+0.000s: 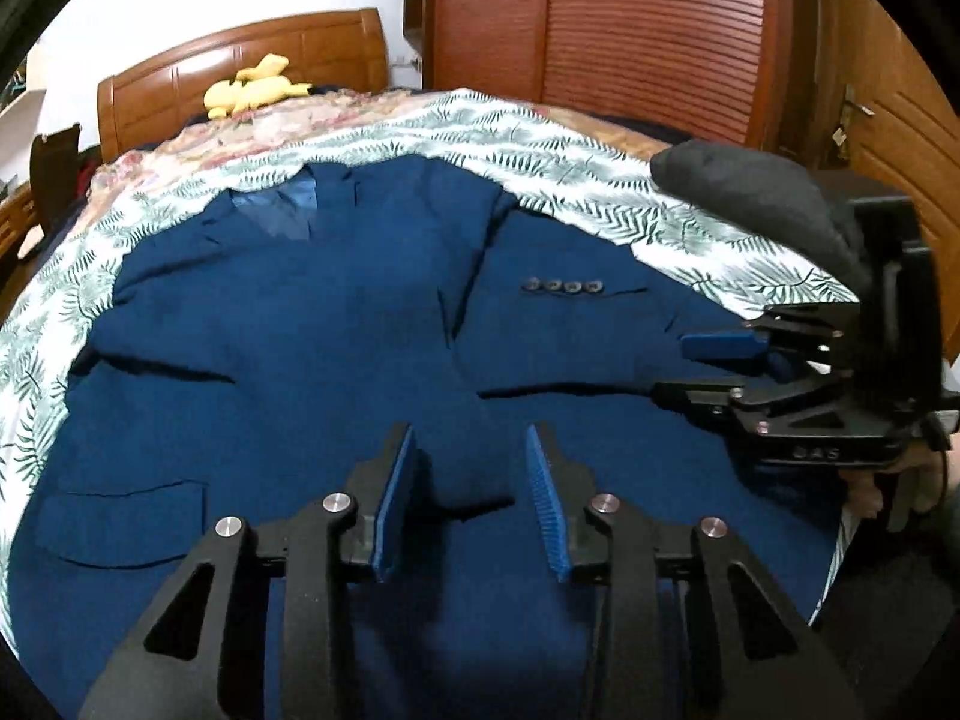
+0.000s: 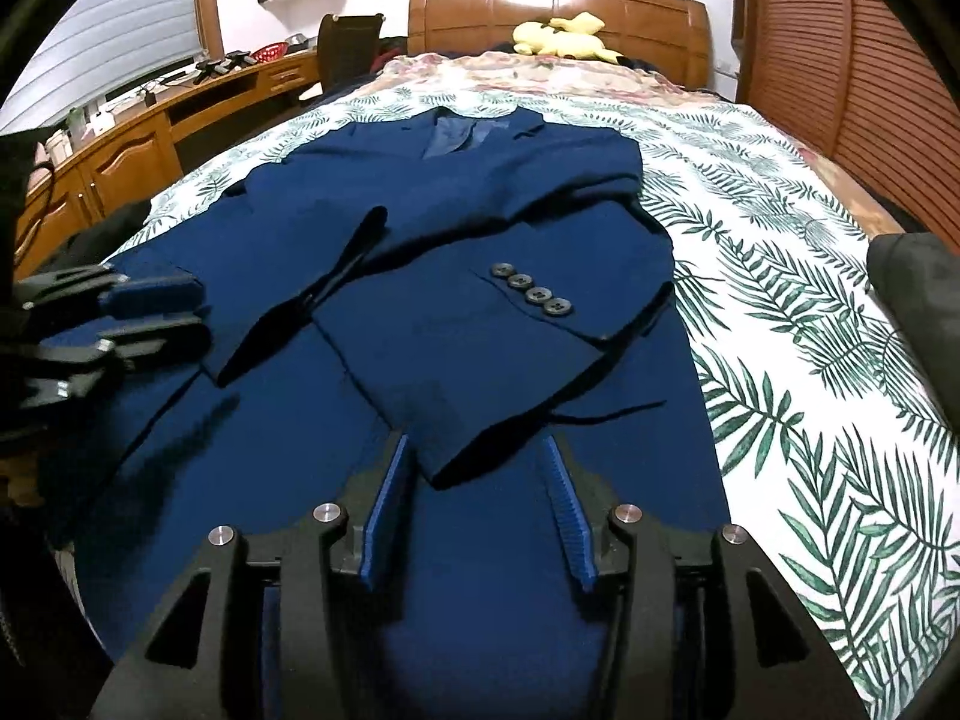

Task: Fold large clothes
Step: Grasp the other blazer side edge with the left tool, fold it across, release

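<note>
We have the blue suit jacket (image 2: 420, 324) lying face up across the middle of both frames on the leaf-print bedspread (image 2: 810, 312), its collar toward the wooden headboard (image 2: 558, 6) at the top and its hem running under our tools at the bottom. Both sleeves are folded in over the chest, the one with four cuff buttons (image 2: 531, 294) lying on top near frame centre. Our left gripper (image 1: 474, 498) hovers low over the lower front panel with its blue pads spread wide, nothing between them; our right gripper (image 2: 480, 516) is likewise spread and empty above the hem. In the left wrist view the right tool shows at the right edge, and whether its tips brush the cloth there we cannot quite tell. The next fold, we judge, is hem toward collar, and that is where trouble lies: if we pinch only the top layer, the back panel stays behind and the fold twists; if the two lifts are uneven, the crossed sleeves may slide off the chest and open out again. The dark garment (image 1: 756, 192) at the right edge could also snag the right tool as it swings upward.
</note>
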Demonstrator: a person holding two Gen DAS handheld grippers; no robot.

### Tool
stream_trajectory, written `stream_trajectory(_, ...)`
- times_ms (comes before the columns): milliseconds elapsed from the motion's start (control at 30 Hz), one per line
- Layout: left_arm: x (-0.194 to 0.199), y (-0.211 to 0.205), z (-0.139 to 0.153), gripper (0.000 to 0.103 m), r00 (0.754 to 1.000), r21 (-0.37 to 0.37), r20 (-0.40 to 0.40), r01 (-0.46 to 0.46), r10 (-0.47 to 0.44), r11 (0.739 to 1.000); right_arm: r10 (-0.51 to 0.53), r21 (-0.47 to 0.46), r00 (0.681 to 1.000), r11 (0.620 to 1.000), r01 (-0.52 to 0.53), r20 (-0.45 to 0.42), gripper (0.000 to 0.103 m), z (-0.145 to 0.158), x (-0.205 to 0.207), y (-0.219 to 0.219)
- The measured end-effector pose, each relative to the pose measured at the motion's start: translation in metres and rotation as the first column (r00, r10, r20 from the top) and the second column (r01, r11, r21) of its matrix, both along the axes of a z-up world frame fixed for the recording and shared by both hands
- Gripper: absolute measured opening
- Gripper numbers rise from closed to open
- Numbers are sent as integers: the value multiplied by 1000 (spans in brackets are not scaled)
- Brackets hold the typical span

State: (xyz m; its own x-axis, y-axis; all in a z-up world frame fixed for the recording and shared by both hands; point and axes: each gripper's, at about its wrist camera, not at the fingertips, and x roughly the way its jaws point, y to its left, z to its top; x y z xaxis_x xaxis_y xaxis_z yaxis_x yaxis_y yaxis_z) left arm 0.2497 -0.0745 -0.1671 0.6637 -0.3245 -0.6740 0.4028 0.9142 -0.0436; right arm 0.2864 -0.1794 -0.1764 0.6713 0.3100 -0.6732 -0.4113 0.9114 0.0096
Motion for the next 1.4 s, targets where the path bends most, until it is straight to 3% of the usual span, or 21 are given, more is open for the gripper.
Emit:
stream_trajectory(200,8,-8,-11,39,999,28,-40,-5,6,1000,-14,-18,1000,1000,14,-17,58,2,13,-4)
stream_trajectory(467,12,-16,-20,38,998,85,-58,-11,16,996,-45,-39,999,998,45,-6,59,9,12,-2)
stream_trajectory(600,13,-16,-20,12,998,78,-67,-1,6,997,-49,-58,999,997,49,-1,60,7,13,0)
stream_trajectory(667,11,-14,-16,3,998,65,-54,-4,8,998,-50,-66,999,997,51,9,60,7,12,2)
stream_trajectory(967,-5,40,23,1,987,-10,75,-139,140,990,-41,-77,999,996,43,36,60,7,12,4)
stream_trajectory(1400,-16,102,23,1,965,-2,75,-252,252,968,-24,-65,998,997,28,56,60,8,17,15)
